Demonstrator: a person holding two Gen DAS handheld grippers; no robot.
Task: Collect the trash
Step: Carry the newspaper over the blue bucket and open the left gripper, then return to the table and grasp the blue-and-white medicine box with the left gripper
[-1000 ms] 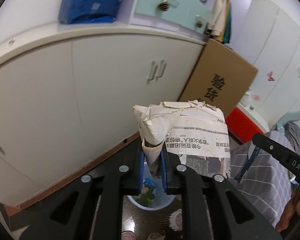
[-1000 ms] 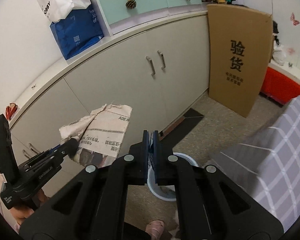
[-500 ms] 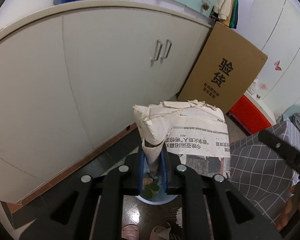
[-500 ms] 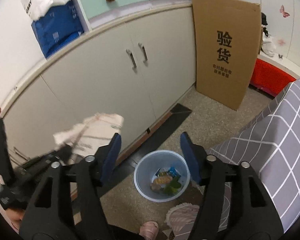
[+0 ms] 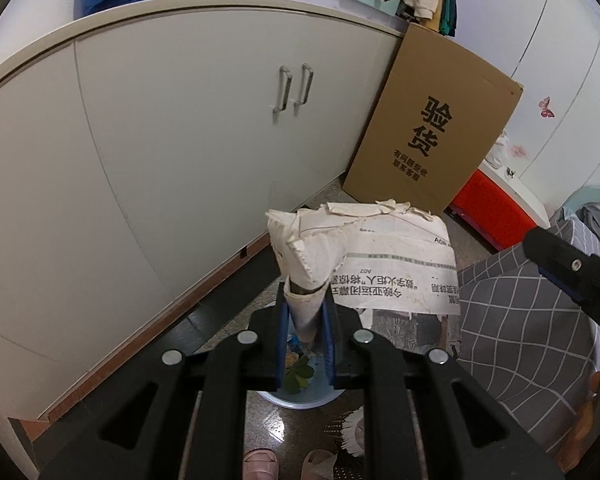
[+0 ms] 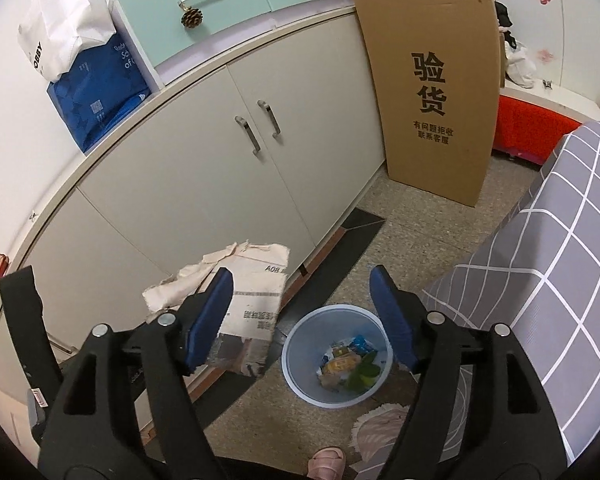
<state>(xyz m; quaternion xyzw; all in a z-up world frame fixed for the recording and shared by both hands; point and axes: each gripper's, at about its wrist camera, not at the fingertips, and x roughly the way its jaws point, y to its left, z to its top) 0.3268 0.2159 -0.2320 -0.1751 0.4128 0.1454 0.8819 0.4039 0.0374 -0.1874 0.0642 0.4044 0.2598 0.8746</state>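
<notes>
My left gripper (image 5: 305, 316) is shut on a crumpled newspaper (image 5: 380, 264), held up in the air. The same newspaper (image 6: 256, 292) hangs at the left of the right wrist view, above and left of a pale blue trash bin (image 6: 336, 356) on the floor. The bin holds wrappers and a green leaf. In the left wrist view the bin (image 5: 296, 388) shows only partly under my fingers. My right gripper (image 6: 302, 316) is open and empty above the bin. The right gripper's body (image 5: 572, 276) shows at the right edge of the left wrist view.
A long beige cabinet (image 6: 220, 184) runs along the wall. A tall cardboard box (image 6: 436, 92) leans against its end. A grey checked bed cover (image 6: 560, 280) is at the right. A red box (image 6: 532, 128) stands behind. A small rug (image 6: 380, 432) and pink slippers (image 6: 326, 460) lie near the bin.
My right gripper has opened wide and now looks down on the bin. My left gripper has kept its hold on the newspaper and tilted lower towards the floor.
</notes>
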